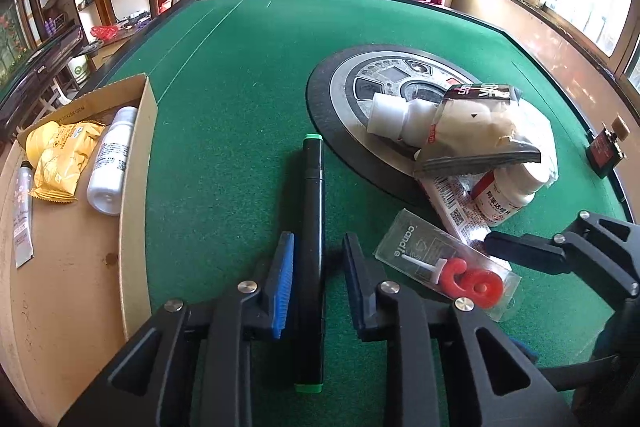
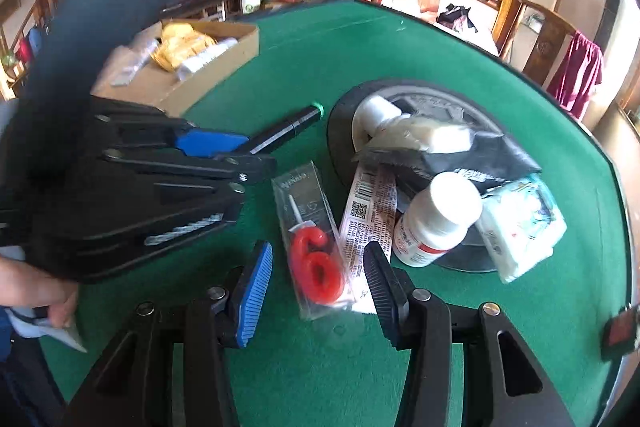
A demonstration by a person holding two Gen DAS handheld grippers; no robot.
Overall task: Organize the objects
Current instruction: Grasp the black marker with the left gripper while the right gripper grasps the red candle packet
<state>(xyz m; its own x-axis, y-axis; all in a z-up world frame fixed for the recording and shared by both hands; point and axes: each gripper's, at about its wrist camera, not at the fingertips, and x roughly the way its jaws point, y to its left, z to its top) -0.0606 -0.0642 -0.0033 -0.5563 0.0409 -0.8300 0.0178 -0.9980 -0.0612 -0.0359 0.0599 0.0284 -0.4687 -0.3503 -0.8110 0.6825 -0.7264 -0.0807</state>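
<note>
left gripper (image 1: pixel 316 283): parted slightly, black marker (image 1: pixel 313 227) lying between fingers, ungripped | right gripper (image 2: pixel 318 291): half open, candle pack (image 2: pixel 314 247) being straddled, untouched

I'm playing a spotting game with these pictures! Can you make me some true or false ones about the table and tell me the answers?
1. The black marker lies between the left gripper fingers. True.
2. The cardboard box holds nothing. False: yellow packets and a white bottle lie inside.
3. The candle in the clear pack is red. True.
4. The table is covered in blue felt. False: it is green.
5. The right gripper is clamped on the pill bottle. False: its fingers sit either side of the candle pack.
</note>
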